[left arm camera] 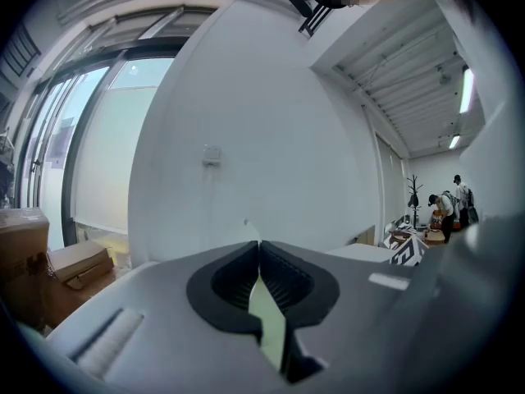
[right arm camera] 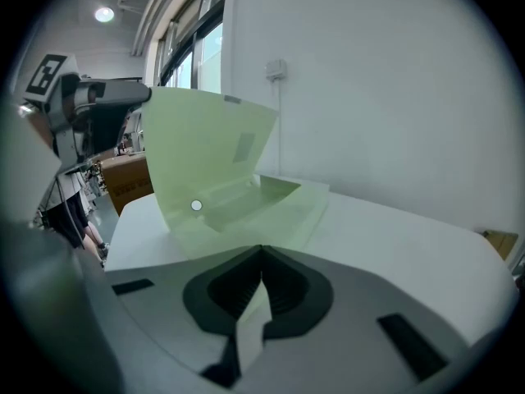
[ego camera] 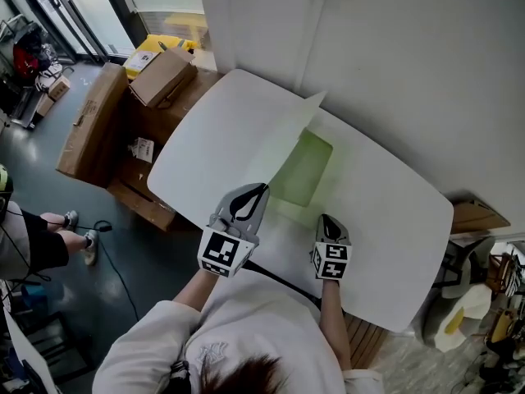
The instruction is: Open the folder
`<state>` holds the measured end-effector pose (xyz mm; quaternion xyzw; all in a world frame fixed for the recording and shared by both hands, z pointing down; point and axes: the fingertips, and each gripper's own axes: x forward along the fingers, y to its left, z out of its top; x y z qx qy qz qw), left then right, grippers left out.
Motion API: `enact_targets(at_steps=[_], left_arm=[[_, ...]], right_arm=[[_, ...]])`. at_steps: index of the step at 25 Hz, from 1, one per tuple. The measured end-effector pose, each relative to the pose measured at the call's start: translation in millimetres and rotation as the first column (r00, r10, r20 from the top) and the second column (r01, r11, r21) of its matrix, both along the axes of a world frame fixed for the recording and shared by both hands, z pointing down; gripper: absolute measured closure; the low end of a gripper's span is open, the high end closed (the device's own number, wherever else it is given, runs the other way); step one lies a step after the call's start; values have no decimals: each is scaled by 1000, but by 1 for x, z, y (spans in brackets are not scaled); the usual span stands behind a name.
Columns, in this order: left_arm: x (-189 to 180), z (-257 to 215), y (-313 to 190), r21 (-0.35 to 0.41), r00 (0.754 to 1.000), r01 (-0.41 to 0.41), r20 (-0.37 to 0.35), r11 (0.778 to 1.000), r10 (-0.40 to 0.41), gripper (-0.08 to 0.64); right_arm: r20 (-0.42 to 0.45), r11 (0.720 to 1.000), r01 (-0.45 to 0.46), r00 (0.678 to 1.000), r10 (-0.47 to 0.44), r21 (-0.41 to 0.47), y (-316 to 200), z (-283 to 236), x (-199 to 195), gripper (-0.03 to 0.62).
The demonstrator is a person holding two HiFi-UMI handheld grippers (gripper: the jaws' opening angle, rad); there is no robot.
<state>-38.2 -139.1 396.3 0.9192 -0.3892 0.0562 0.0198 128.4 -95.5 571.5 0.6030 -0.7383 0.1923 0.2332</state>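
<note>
Our left hand-held gripper (ego camera: 256, 194) is clenched on the folder's front cover (right arm camera: 205, 150); in the left gripper view a thin pale green sheet runs between jaws that have come together on it. Our right hand-held gripper (ego camera: 326, 220) is likewise clamped, with a pale strip of the folder's lower leaf (ego camera: 303, 169) pinched at the near edge, and it serves as the anchor. Between the two, the folder (right arm camera: 246, 187) lies on the white desk (ego camera: 394, 220) with its cover lifted to roughly upright and its lower leaf flat, so we judge the opening to be about half done. To finish it well, we should keep the right hand-held gripper low and steady so the lower leaf does not lift or slide, and carry the left one in an arc about the fold line rather than pulling straight away. That should let the thin cover hinge instead of bowing or slipping out of the pinch. The bare stretch of desk on the left of the folder looks like the place to lay the cover. We should let go only once it rests flat. Beyond the desk's far left edge stand cardboard boxes (ego camera: 160, 76), well clear of the work.
</note>
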Motion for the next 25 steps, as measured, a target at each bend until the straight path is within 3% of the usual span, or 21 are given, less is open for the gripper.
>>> enact_targets(at_steps=[6, 14, 25], left_arm=[[27, 9, 6, -4, 999, -22, 35, 1000, 22, 545], [49, 18, 21, -33, 996, -42, 73, 999, 45, 522], [63, 28, 30, -73, 996, -27, 80, 997, 33, 514]], right_arm=[[50, 996, 16, 999, -20, 86, 8, -37, 4, 586], [166, 976, -37, 986, 1, 212, 30, -101, 14, 585], [236, 956, -62, 972, -8, 286, 31, -133, 21, 585]])
